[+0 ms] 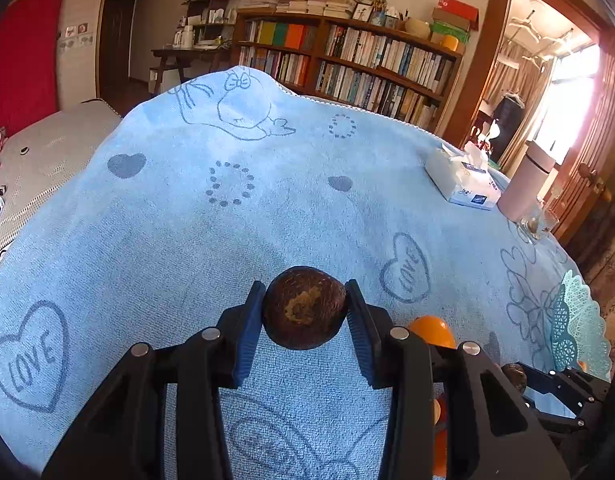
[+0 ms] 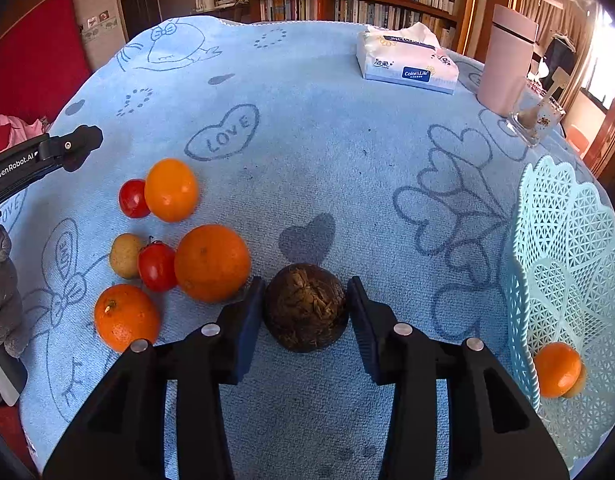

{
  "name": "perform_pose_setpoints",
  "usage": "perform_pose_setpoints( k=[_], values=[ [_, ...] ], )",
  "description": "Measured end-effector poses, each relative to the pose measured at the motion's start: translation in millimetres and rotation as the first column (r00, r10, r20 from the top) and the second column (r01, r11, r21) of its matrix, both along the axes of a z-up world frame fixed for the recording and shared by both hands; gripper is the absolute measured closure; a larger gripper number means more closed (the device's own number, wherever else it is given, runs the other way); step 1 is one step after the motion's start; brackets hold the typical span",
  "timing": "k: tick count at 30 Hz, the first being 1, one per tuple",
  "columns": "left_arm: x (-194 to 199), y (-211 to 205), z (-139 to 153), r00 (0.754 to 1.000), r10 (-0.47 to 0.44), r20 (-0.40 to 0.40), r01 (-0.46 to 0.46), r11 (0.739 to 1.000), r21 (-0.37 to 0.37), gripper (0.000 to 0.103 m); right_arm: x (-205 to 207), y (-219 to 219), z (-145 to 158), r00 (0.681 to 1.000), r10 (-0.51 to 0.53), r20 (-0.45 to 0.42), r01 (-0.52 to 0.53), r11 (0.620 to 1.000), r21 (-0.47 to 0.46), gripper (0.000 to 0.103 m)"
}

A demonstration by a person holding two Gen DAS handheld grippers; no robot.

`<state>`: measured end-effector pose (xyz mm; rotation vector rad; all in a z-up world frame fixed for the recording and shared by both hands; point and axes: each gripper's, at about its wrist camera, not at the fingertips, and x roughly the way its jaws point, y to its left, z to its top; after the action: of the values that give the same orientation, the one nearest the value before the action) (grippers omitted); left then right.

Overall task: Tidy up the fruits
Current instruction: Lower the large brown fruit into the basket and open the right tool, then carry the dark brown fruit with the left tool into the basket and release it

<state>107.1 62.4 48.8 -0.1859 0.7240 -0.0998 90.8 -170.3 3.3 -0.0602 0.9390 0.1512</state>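
Note:
My left gripper (image 1: 305, 308) is shut on a dark brown round fruit (image 1: 304, 307), held above the blue towel (image 1: 227, 232). My right gripper (image 2: 306, 312) is shut on a second dark brown fruit (image 2: 306, 307) just over the towel (image 2: 327, 140). Left of it lie three oranges (image 2: 212, 263), (image 2: 171, 189), (image 2: 126, 317), two red tomatoes (image 2: 157, 266), (image 2: 133, 198) and a small yellowish fruit (image 2: 125, 255). A light blue lattice basket (image 2: 567, 280) at the right holds an orange (image 2: 557, 369). The basket also shows in the left wrist view (image 1: 579, 328).
A tissue pack (image 2: 406, 63), a pink cylinder (image 2: 505, 60) and a clear glass holder (image 2: 535, 120) stand at the far right of the table. A grey plush toy (image 2: 1, 292) sits at the left edge. Bookshelves (image 1: 347, 52) line the back wall.

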Motion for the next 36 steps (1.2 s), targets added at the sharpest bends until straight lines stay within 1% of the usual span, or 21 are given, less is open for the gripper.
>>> perform_pose_setpoints(
  k=[3, 8, 12, 15, 17, 20, 25, 26, 27, 28, 29, 32, 36],
  values=[
    [-5, -1, -1, 1.000, -0.002, 0.002, 0.002, 1.000, -0.003, 0.062, -7, -2, 8, 1.000, -0.009, 0.012, 0.009, 1.000, 0.019, 0.062],
    [-14, -3, 3, 1.000, -0.006, 0.019, 0.006, 1.000, -0.009, 0.062, -26, -14, 34, 0.996, -0.034, 0.085, 0.030, 0.998, 0.049, 0.062],
    [-21, -8, 5, 0.999, -0.016, 0.028, 0.017, 1.000, -0.012, 0.062, -40, -38, 55, 0.984, -0.106, 0.145, 0.097, 0.993, 0.068, 0.062],
    [-24, -12, 7, 0.999, -0.028, 0.032, 0.028, 1.000, -0.009, 0.062, -46, -63, 64, 0.970, -0.171, 0.172, 0.160, 0.984, 0.078, 0.062],
    [-26, -15, 8, 0.999, -0.036, 0.036, 0.036, 0.999, -0.009, 0.062, -47, -82, 64, 0.961, -0.219, 0.168, 0.207, 0.974, 0.088, 0.062],
    [-30, -19, 10, 0.998, -0.048, 0.040, 0.048, 0.999, -0.008, 0.062, -47, -112, 61, 0.942, -0.303, 0.146, 0.287, 0.950, 0.122, 0.062],
    [-34, -28, 11, 0.997, -0.069, 0.040, 0.069, 0.998, -0.002, 0.062, -52, -154, 56, 0.900, -0.416, 0.130, 0.393, 0.903, 0.171, 0.060],
    [-34, -30, 11, 0.997, -0.073, 0.040, 0.073, 0.997, 0.000, 0.062, -54, -161, 56, 0.890, -0.437, 0.129, 0.412, 0.893, 0.181, 0.051],
    [-35, -32, 12, 0.996, -0.077, 0.040, 0.077, 0.997, 0.001, 0.062, -56, -167, 56, 0.878, -0.460, 0.129, 0.433, 0.881, 0.192, 0.033],
    [-36, -33, 12, 0.996, -0.081, 0.040, 0.081, 0.997, 0.000, 0.062, -59, -173, 56, 0.866, -0.482, 0.135, 0.451, 0.868, 0.207, 0.028],
    [-37, -35, 13, 0.996, -0.085, 0.040, 0.085, 0.996, -0.002, 0.062, -61, -178, 57, 0.855, -0.497, 0.145, 0.463, 0.860, 0.214, 0.028],
    [-40, -44, 15, 0.994, -0.102, 0.038, 0.103, 0.995, -0.008, 0.062, -67, -185, 58, 0.838, -0.520, 0.162, 0.484, 0.848, 0.216, 0.028],
    [-44, -66, 19, 0.988, -0.152, 0.038, 0.152, 0.988, -0.001, 0.062, -73, -192, 58, 0.818, -0.547, 0.179, 0.504, 0.831, 0.236, 0.028]
  ],
)
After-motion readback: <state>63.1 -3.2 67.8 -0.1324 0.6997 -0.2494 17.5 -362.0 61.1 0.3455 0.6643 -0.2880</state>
